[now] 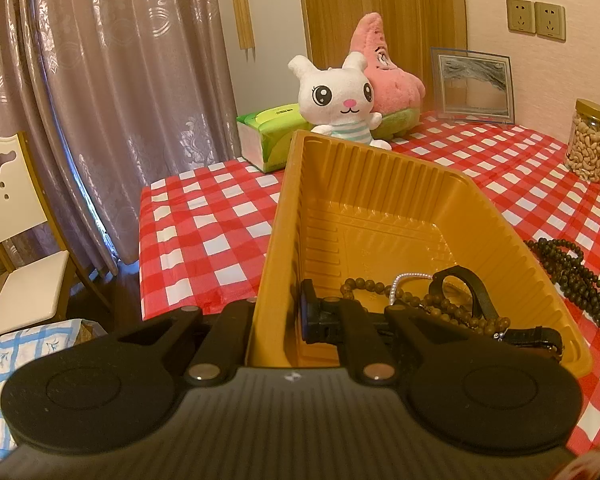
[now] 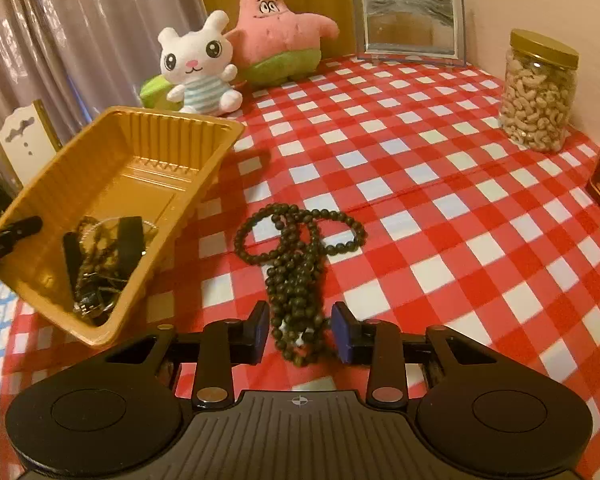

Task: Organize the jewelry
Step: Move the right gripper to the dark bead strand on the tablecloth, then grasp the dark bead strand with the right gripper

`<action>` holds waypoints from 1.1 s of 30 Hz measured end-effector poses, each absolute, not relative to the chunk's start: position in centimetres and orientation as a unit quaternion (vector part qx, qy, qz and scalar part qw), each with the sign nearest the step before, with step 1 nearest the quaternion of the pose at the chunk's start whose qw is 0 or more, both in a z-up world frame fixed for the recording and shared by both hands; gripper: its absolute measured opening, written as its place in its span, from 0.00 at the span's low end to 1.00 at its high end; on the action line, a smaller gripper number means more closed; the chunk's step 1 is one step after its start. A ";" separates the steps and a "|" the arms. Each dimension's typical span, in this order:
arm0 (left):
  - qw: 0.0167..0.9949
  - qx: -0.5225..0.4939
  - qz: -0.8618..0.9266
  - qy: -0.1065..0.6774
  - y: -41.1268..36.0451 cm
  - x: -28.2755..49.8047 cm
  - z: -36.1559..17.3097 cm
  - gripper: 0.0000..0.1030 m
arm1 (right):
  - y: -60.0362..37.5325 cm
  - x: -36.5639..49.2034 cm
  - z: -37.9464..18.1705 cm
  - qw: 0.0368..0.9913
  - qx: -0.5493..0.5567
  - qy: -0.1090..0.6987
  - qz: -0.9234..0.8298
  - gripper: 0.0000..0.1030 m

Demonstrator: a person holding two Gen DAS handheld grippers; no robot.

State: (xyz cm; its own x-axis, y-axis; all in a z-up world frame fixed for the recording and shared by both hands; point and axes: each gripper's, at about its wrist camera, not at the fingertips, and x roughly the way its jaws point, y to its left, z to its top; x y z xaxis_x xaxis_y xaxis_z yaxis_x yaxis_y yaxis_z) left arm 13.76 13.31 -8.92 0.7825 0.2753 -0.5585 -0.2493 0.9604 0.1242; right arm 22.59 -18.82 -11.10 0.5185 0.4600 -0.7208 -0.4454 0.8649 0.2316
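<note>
Lower left of right view: gold tray (image 2: 60,184), wall pinched by left gripper (image 1: 276,312), holds bracelets (image 2: 100,264); dark bead necklace (image 2: 300,256) remains on tablecloth (image 2: 440,184) between right gripper's (image 2: 300,332) parted, unclosed fingers.

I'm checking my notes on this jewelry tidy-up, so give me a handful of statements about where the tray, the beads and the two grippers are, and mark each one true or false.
1. The left gripper clamps the wall of the yellow tray, one finger inside and one outside. True.
2. The tray holds nothing. False: beaded bracelets and a black strap lie in it.
3. The dark bead necklace lies on the checkered tablecloth, outside the tray. True.
4. The right gripper is shut on the necklace. False: it is open, its fingers either side of the beads.
5. The cashew jar has no lid. False: a gold lid is on it.
</note>
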 end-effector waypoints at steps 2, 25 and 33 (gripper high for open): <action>0.944 0.021 0.139 0.299 13.3 13.8 -8.9 0.08 | -18.4 23.1 -11.4 0.871 0.010 0.419 0.257 0.34; 0.943 0.019 0.140 0.301 13.4 13.7 -9.3 0.08 | -12.0 25.4 -12.9 0.863 -0.096 0.363 0.338 0.34; 0.943 0.019 0.140 0.302 13.4 13.6 -9.4 0.08 | -10.4 26.4 -14.8 0.843 -0.137 0.363 0.373 0.25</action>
